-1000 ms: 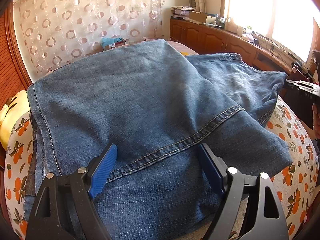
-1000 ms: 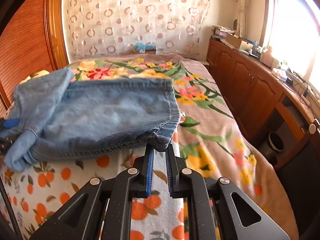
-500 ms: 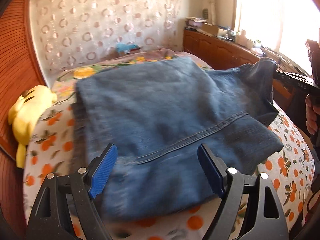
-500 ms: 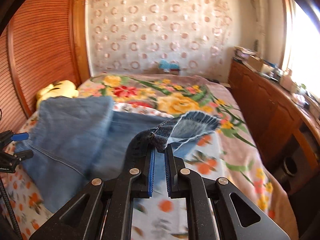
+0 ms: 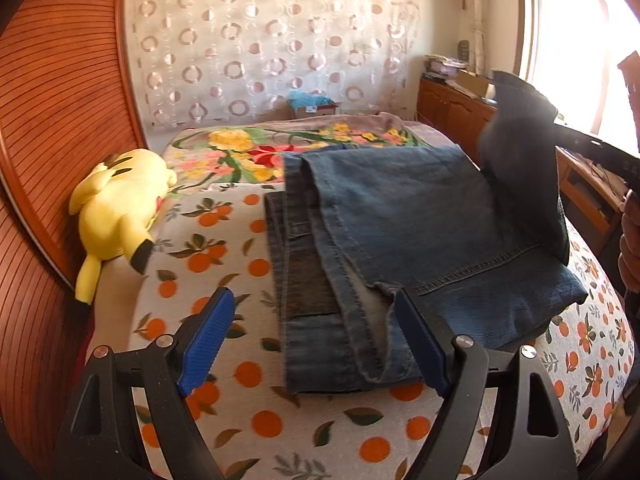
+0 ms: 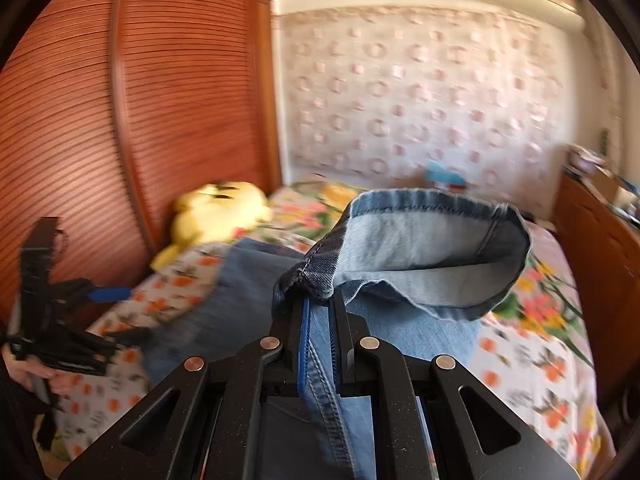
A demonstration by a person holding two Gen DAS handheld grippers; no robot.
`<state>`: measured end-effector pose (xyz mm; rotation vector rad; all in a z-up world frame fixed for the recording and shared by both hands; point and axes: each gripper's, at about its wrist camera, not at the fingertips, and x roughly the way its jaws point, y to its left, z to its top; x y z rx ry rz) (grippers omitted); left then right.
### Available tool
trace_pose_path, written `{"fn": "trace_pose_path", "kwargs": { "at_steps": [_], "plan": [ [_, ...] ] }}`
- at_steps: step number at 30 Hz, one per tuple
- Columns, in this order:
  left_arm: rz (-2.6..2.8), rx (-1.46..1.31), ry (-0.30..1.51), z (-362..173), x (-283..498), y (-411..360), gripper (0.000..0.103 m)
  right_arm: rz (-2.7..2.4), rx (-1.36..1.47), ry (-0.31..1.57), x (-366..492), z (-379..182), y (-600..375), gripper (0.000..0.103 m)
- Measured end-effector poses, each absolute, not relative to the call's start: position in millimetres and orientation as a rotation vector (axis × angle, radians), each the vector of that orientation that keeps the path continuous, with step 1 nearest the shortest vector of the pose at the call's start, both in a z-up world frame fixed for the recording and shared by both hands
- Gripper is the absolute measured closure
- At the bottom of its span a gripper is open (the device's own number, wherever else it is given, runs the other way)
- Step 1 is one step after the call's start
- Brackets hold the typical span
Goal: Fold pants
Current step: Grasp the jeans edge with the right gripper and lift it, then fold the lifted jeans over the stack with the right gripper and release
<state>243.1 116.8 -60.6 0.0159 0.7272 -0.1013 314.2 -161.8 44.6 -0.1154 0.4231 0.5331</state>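
Lifting the jeans' hem (image 6: 436, 236) off the bed (image 5: 248, 412), right gripper (image 6: 318, 320) jaws stayed clamped on it; left gripper (image 5: 316, 336) pulled back, jaws wide, so the next fold was underway.

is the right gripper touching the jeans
Touching. The right wrist view shows the right gripper with its blue pads shut on a seam of the jeans, the hem lifted above the jaws.

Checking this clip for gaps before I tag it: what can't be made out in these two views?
- Left wrist view: right gripper fingertips, hidden behind the raised jeans leg.
- Left wrist view: window, blown out by glare.
- Right wrist view: plush toy and left gripper, smeared by motion blur.
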Motion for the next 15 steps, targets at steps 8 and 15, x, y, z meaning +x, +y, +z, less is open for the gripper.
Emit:
{"fn": "trace_pose_path", "kwargs": {
  "at_steps": [8, 15],
  "plan": [
    [-0.063, -0.003, 0.713, -57, 232, 130, 0.020, 0.704, -0.174, 0.488, 319, 16, -134, 0.094],
    [-0.055, -0.011, 0.727, -63, 236, 132, 0.020, 0.682, -0.195, 0.621, 343, -20, -144, 0.089]
  ]
}}
